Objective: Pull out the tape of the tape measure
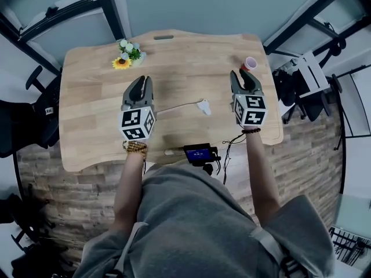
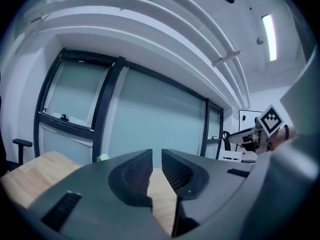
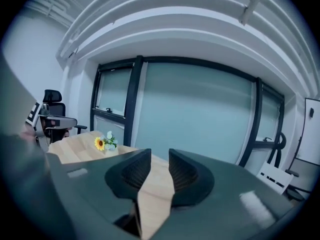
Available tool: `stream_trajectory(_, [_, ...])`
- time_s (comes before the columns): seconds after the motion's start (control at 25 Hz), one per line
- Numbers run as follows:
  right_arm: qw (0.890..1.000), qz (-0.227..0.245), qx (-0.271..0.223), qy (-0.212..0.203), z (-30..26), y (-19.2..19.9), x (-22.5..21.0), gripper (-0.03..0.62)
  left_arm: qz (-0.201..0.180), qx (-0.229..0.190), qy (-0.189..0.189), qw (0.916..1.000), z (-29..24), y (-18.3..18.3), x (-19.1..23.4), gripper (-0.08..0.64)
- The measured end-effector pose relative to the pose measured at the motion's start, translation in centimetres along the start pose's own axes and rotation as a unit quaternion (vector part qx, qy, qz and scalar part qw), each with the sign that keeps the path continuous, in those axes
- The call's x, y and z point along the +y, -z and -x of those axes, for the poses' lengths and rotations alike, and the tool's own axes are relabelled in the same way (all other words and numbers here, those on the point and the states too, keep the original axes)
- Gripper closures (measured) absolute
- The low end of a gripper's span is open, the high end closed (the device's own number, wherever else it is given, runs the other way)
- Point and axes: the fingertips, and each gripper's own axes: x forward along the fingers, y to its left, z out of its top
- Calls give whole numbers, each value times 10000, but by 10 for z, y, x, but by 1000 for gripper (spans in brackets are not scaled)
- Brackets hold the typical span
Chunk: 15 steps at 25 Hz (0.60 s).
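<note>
1. Head view: a person holds two grippers over a wood table [image 1: 87, 103].
2. Left gripper [image 1: 141, 81] points out across the table. In the left gripper view its jaws are a tiny bit apart, with nothing between them.
3. Right gripper [image 1: 243, 75] points the same way. In the right gripper view its jaws are a bit wider apart, and nothing is between them either.
4. The tape measure [image 1: 204, 106] is small and white. It lies on the table between the two grippers, nearer the right one.
5. A thin white strip [image 1: 174, 109] runs from it toward the left gripper.
6. Flowers [image 1: 126, 54] stand at the far left, and a pink cup [image 1: 250, 62] at the far right.
</note>
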Motion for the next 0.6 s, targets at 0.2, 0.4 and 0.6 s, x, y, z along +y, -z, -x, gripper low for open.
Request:
stream_trajectory(0.2, [9988,-12,-483,-62,24,-42,14,482,-306,-500,124,9982,5,-46,-26,500])
stream_trajectory(0.4, [9963,202,-830,-19,44,-66,34,491,-705,-761,377,9939,9,-68,-60,500])
stream_trajectory(0.6, [9941,288,-1044,9,57,-75,55,500,-783,-748,496,9929,12,-64,-78,500])
